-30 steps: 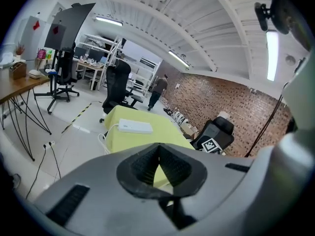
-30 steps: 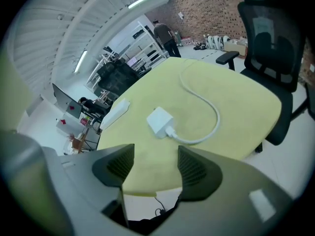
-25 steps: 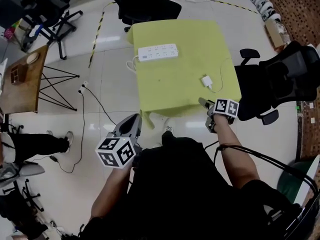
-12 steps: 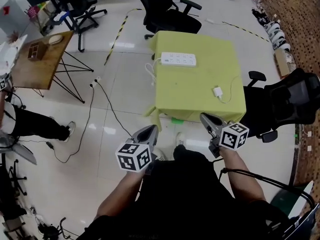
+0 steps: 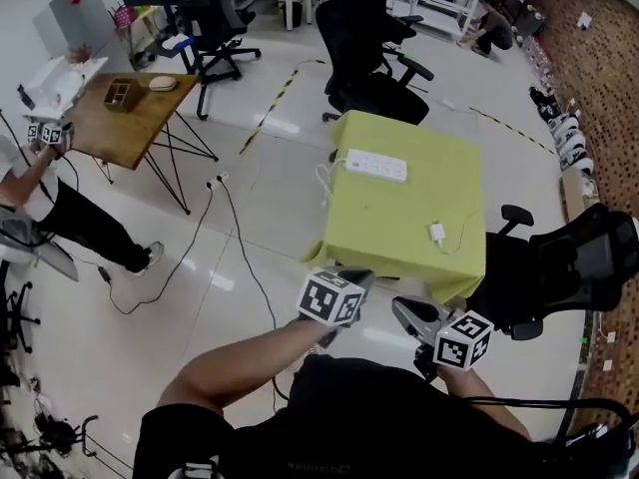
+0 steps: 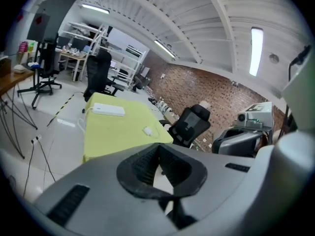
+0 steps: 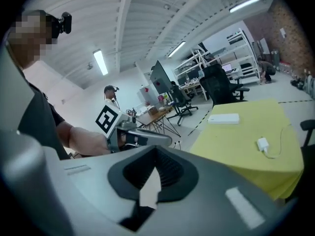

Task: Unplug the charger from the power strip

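The white power strip (image 5: 376,166) lies at the far side of the yellow-green table (image 5: 389,228). The white charger (image 5: 437,233) lies by itself near the table's right front, its thin cable curling beside it. It shows no link to the strip. Both grippers hang in the air short of the table's front edge, close to my body. My left gripper (image 5: 357,273) and right gripper (image 5: 399,305) are shut with nothing in them. The strip (image 6: 109,110) and charger (image 6: 147,131) lie far ahead in the left gripper view, and likewise the strip (image 7: 224,118) and charger (image 7: 263,144) in the right gripper view.
A black office chair (image 5: 569,267) stands right of the table, and others (image 5: 374,53) stand behind it. A wooden table (image 5: 135,113) and a person (image 5: 60,208) are at the left. A cable (image 5: 235,247) trails over the white floor.
Both grippers have drawn back and up from the table's front edge. The left one has swung right, closer to the right one. The right gripper has rolled. The table looks farther off.
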`<state>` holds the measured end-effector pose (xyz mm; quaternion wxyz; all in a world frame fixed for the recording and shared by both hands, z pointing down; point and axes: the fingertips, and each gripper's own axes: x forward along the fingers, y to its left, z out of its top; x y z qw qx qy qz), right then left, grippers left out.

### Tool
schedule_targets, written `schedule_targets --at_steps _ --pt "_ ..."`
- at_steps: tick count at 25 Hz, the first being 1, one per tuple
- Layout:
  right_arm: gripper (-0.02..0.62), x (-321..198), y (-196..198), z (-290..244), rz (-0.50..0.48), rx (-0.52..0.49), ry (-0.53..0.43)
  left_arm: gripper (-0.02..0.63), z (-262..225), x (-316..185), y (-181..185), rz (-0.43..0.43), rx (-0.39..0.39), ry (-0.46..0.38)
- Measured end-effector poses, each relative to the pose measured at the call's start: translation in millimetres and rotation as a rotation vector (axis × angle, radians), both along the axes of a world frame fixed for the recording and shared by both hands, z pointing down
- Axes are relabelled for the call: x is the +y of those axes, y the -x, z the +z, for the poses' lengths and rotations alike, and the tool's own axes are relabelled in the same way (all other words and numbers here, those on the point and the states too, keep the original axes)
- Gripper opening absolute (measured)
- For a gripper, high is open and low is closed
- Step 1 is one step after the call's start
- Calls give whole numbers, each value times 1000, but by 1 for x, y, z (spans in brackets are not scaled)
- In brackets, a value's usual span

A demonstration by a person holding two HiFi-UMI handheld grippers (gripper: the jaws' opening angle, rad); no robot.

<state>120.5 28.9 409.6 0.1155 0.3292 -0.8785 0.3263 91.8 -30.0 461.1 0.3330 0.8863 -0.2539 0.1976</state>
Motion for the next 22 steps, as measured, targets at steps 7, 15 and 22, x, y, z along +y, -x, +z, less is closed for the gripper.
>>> schedule_targets --at_steps 7,15,22 --pt "2 32 -106 7 63 29 -92 6 -7 26 -38 -142 -1 -185" --pt "2 92 -166 5 39 20 -240 6 -23 113 -30 -482 67 -187" --pt "2 134 -179 12 34 0 -253 6 -18 184 -83 -383 2 -197"
